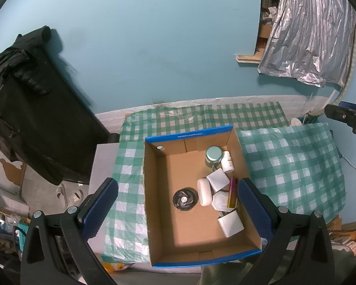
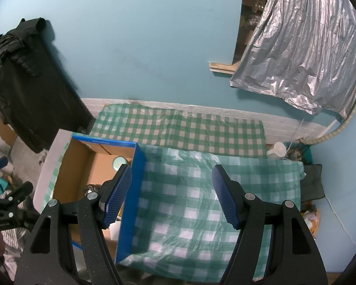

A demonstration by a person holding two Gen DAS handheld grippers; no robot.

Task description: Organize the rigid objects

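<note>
The left hand-held gripper [image 1: 178, 204] hangs above the open cardboard box [image 1: 154, 190], its blue-padded fingers [image 1: 99, 206] spread wide with nothing between them. The right hand-held gripper [image 2: 170, 197] is likewise spread and empty, hovering just right of the box [image 2: 133, 190], over the green checked cloth [image 2: 189, 201] that covers the counter.

Inside the box, nearest its front wall, a white cube-shaped block [image 1: 230, 223] lies against the right wall. Just beyond it sits a white octagonal container [image 1: 222, 200] with a purple-and-gold tube [image 1: 232, 193] resting across it. Left of these lies a white oval case [image 1: 204, 191], touching the octagonal container, and further left, alone on the box floor, a black round fan-like disc [image 1: 185, 199]. Behind the oval case a white square piece [image 1: 217, 179] leans tilted. Toward the box's far wall stand a small white bottle [image 1: 227, 161] and, touching it on the left, a jar with a pale teal lid [image 1: 213, 156]. A small round object [image 1: 159, 147] sits in the far left corner.

To the right of the box the cloth rises over a raised bulge [image 1: 292, 166]. Beyond the box the cloth reaches a blue wall [image 1: 142, 47]. Left of the box a black garment [image 1: 30, 99] hangs; to the upper right hangs a crinkled silver sheet [image 1: 308, 35].
</note>
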